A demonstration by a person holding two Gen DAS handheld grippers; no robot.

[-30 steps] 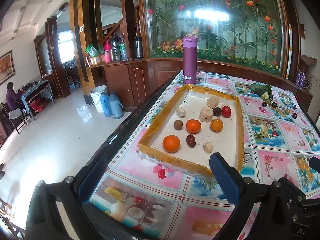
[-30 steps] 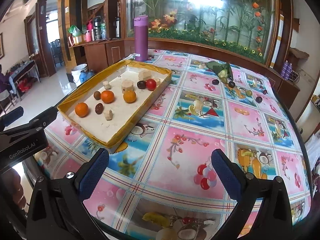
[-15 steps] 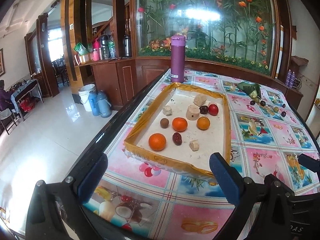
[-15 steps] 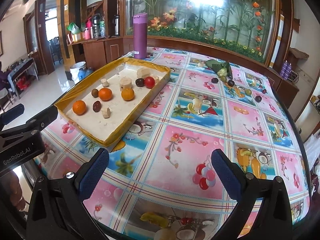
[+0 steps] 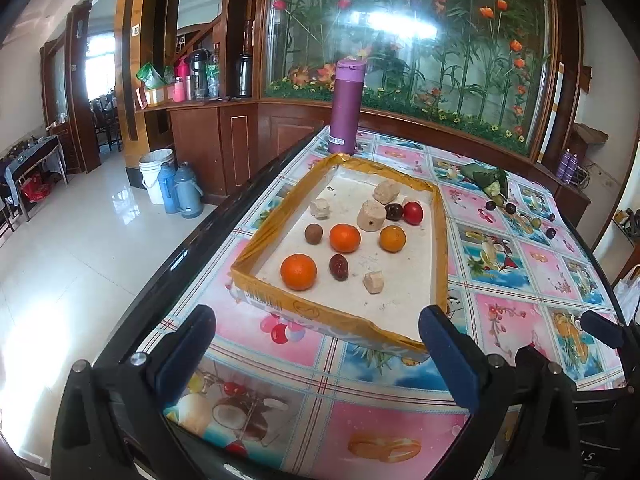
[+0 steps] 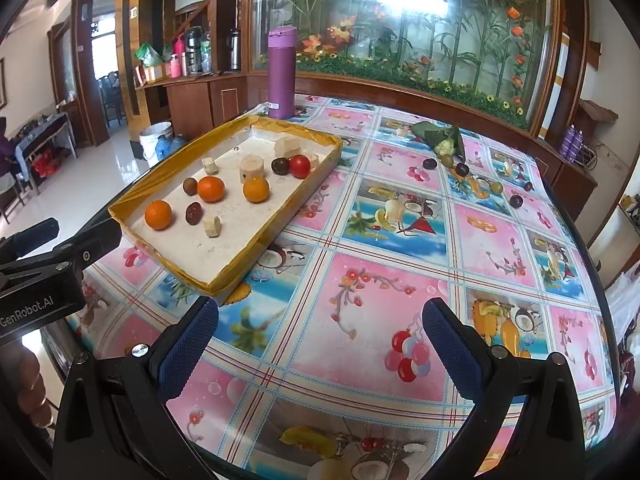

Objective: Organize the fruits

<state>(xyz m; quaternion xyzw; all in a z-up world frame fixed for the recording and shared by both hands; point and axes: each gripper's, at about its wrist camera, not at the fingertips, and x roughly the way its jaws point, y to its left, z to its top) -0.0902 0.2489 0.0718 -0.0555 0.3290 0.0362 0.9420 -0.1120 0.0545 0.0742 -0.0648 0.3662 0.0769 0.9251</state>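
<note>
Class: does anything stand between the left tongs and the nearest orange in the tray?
Only the tray's low near wall lies between the open left tongs and the nearest orange; nothing else does.

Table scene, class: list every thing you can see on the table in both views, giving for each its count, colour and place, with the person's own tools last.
Tray: one, white inside with a yellow taped rim, left part of the table.
Oranges: three, orange, in the tray.
Red round fruit: one, in the tray's far part.
Dark fruits: three, brown to dark red, in the tray.
Beige blocks: four plain, scattered in the tray.
Flask: one, purple, upright beyond the tray.
Leaf bundle: one, green, far side of the table.
Loose small fruits: several, dark and green, near the bundle.
Tablecloth: one, pink and blue.
Left gripper: open, empty.
Right gripper: open, empty.
</note>
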